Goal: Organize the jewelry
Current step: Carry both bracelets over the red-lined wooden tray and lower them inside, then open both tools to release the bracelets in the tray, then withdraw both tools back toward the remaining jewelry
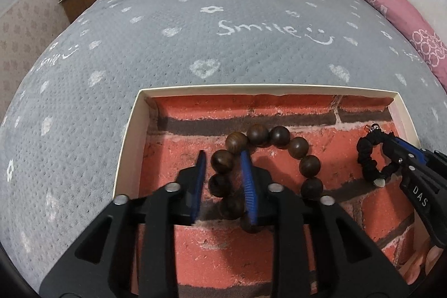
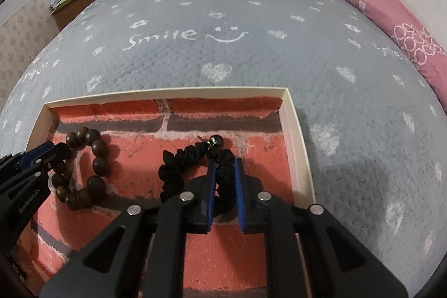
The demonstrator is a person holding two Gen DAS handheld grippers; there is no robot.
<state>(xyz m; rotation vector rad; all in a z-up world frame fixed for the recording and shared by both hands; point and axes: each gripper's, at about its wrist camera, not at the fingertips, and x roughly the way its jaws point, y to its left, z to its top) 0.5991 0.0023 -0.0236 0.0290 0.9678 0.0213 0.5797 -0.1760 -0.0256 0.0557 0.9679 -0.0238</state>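
**Both grippers straddle their rings in the box**

The left gripper (image 1: 223, 158) brackets the bracelet's (image 1: 279, 134) left arc, jaws parted, not clamped. The right gripper (image 2: 225, 168) pinches the scrunchie's (image 2: 181, 158) right side (both lie in the box (image 2: 293, 130)).

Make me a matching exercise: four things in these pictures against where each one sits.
1. wooden bead bracelet
2. black scrunchie
3. box
4. pink bolster

A. along the bed's right edge
B. on the grey bedspread
C. between the left gripper fingers
D. between the right gripper fingers

Pairs: 1-C, 2-D, 3-B, 4-A
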